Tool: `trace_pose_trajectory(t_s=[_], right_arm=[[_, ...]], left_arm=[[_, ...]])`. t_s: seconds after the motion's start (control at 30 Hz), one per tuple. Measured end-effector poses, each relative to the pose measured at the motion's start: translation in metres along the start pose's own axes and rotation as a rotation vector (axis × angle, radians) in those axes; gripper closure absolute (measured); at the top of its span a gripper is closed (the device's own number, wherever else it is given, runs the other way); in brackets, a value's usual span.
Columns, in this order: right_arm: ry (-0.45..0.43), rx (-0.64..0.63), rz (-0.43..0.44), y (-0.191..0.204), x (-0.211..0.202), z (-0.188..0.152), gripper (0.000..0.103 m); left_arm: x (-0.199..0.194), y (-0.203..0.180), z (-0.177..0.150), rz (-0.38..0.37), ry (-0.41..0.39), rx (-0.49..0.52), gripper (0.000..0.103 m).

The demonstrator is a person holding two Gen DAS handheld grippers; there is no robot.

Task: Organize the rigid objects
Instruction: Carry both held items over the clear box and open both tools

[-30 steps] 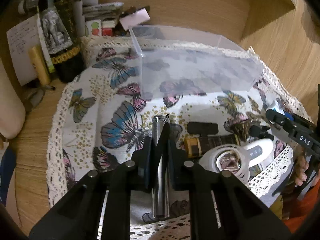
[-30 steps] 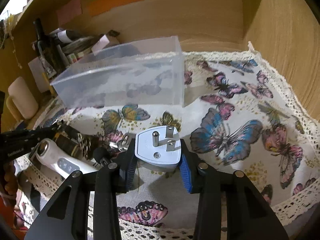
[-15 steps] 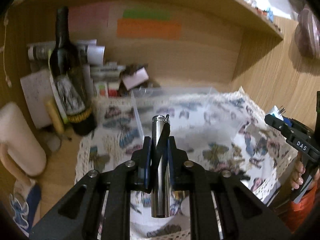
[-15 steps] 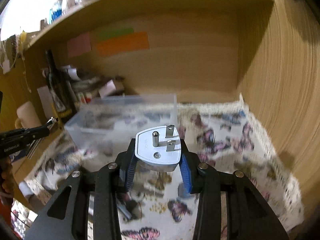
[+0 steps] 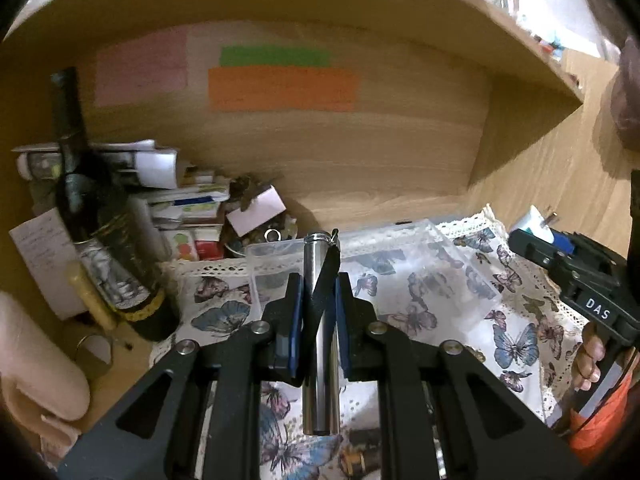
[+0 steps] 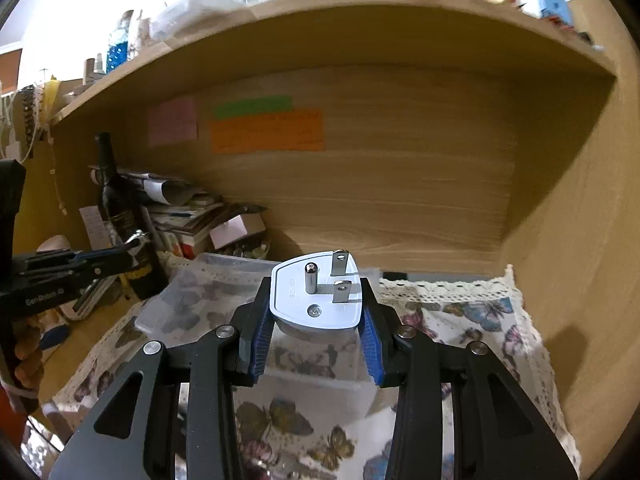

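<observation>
My left gripper (image 5: 318, 300) is shut on a silver metal cylinder (image 5: 320, 360) with a black strap, held in the air before the clear plastic box (image 5: 400, 280). My right gripper (image 6: 316, 328) is shut on a white three-pin plug adapter (image 6: 316, 296), held above the clear plastic box (image 6: 208, 300). The box stands on a butterfly-print cloth (image 5: 516, 340) inside a wooden alcove. The right gripper also shows at the right of the left wrist view (image 5: 556, 244); the left gripper shows at the left of the right wrist view (image 6: 132, 246).
A dark wine bottle (image 5: 100, 240) and stacked papers and small boxes (image 5: 188, 208) stand at the back left. Wooden walls close the back and right (image 6: 560, 240). A brown item (image 5: 360, 456) lies on the cloth below the left gripper.
Both grippers have risen from the cloth with their objects and tilted up toward the back wall. The items on the cloth have dropped out of view.
</observation>
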State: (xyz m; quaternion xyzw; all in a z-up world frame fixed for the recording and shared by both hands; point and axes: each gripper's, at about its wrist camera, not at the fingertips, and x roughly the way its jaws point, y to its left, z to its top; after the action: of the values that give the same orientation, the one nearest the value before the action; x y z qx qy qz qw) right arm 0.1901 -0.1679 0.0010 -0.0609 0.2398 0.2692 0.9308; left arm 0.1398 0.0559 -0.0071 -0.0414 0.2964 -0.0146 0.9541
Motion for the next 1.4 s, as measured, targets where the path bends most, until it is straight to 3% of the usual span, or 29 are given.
trace_pose_trajectory(t_s=[0.47, 0.73, 0.97, 1.03, 1.23, 1.4], right_arm=[[0.265, -0.043, 0.008, 0.003, 0.106, -0.017, 0.068], [0.341, -0.101, 0.020, 0.014, 0.130, -0.032, 0.068], [0.342, -0.106, 0.006, 0.014, 0.132, -0.031, 0.066], [0.330, -0.104, -0.001, 0.014, 0.129, -0.029, 0.056], [0.246, -0.093, -0.006, 0.011, 0.098, -0.017, 0.041], [0.173, -0.077, -0.014, 0.012, 0.064, -0.012, 0.030]], left_arm=[[0.101, 0.000, -0.007, -0.069, 0.224, 0.053, 0.088], [0.122, -0.006, -0.016, -0.076, 0.271, 0.080, 0.088], [0.111, -0.006, -0.009, -0.064, 0.239, 0.081, 0.088], [0.104, -0.007, -0.007, -0.059, 0.228, 0.078, 0.079], [0.073, -0.009, -0.004, -0.017, 0.145, 0.076, 0.050], [0.036, -0.013, -0.006, 0.014, 0.063, 0.078, 0.033]])
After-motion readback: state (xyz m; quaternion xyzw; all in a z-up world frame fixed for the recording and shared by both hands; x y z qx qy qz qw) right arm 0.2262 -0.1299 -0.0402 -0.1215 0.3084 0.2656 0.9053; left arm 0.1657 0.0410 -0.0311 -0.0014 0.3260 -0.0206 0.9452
